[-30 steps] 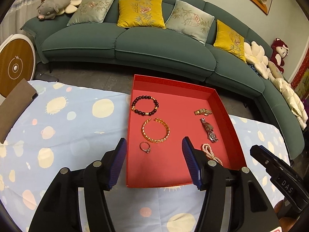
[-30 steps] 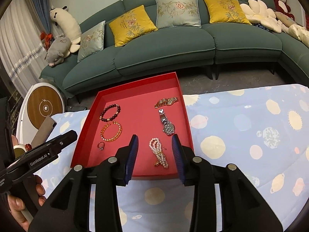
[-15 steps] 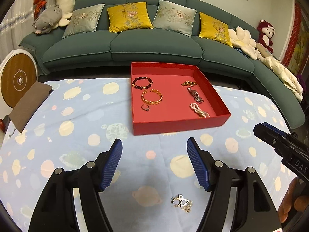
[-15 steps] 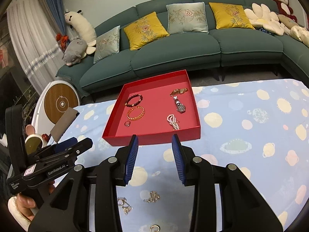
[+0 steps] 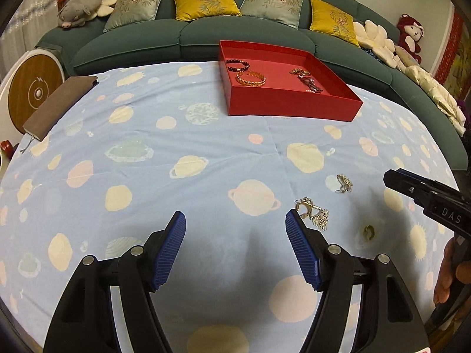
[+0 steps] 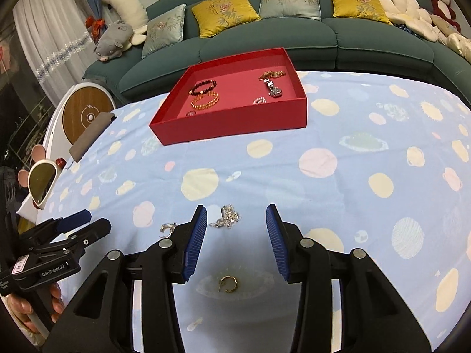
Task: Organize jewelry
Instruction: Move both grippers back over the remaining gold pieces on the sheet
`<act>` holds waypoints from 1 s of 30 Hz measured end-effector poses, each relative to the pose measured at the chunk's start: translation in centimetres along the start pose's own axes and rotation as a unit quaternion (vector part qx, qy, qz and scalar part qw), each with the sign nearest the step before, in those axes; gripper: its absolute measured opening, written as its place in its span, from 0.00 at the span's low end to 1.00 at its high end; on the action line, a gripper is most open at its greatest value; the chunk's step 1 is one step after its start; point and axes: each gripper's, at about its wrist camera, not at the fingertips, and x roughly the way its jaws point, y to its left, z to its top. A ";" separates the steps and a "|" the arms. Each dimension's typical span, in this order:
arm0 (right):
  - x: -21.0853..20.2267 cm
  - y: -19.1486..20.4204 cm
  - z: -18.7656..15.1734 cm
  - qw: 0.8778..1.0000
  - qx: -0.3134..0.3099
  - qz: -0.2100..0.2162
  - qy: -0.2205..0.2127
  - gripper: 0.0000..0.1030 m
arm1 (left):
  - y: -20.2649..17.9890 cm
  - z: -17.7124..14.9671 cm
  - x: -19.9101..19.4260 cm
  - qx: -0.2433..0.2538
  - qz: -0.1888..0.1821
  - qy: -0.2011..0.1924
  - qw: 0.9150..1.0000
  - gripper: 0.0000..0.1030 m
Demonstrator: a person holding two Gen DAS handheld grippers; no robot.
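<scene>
A red tray (image 5: 294, 107) (image 6: 235, 125) at the far side of the table holds a dark bead bracelet (image 6: 202, 87), a gold bracelet (image 6: 205, 100), a watch (image 6: 272, 88), a ring and a pearl piece. Loose on the cloth lie a silver chain piece (image 6: 228, 220) (image 5: 343, 183), a silver earring cluster (image 5: 312, 211) (image 6: 167, 229) and a gold ring (image 6: 228, 284) (image 5: 368, 231). My right gripper (image 6: 236, 239) is open and empty, low over the cloth, with the chain piece just ahead between its fingers. My left gripper (image 5: 235, 250) is open and empty, left of the earring cluster.
A blue cloth with planet prints (image 5: 176, 147) covers the table. A brown notebook (image 5: 59, 103) lies at the left edge. A green sofa (image 6: 265, 38) with cushions stands behind. A round wooden-faced device (image 6: 86, 114) and sunglasses (image 6: 41, 181) sit off the left edge.
Both grippers have pulled back from the red tray toward the near side of the table and dropped lower. The loose jewelry on the cloth has come into view close to them.
</scene>
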 end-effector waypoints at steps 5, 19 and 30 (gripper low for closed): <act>0.3 0.0 -1.0 1.000 -0.014 -0.002 0.009 0.39 | 0.1 -1.3 1.6 0.014 -0.001 0.022 1.000 0.65; 1.5 0.4 -4.5 0.998 -0.044 0.003 0.050 0.39 | -0.8 -1.5 3.0 0.022 -0.018 0.036 0.999 0.66; 3.6 0.3 -2.5 0.999 -0.028 0.007 0.039 0.39 | -3.1 -1.3 3.3 0.024 -0.046 0.041 0.998 0.65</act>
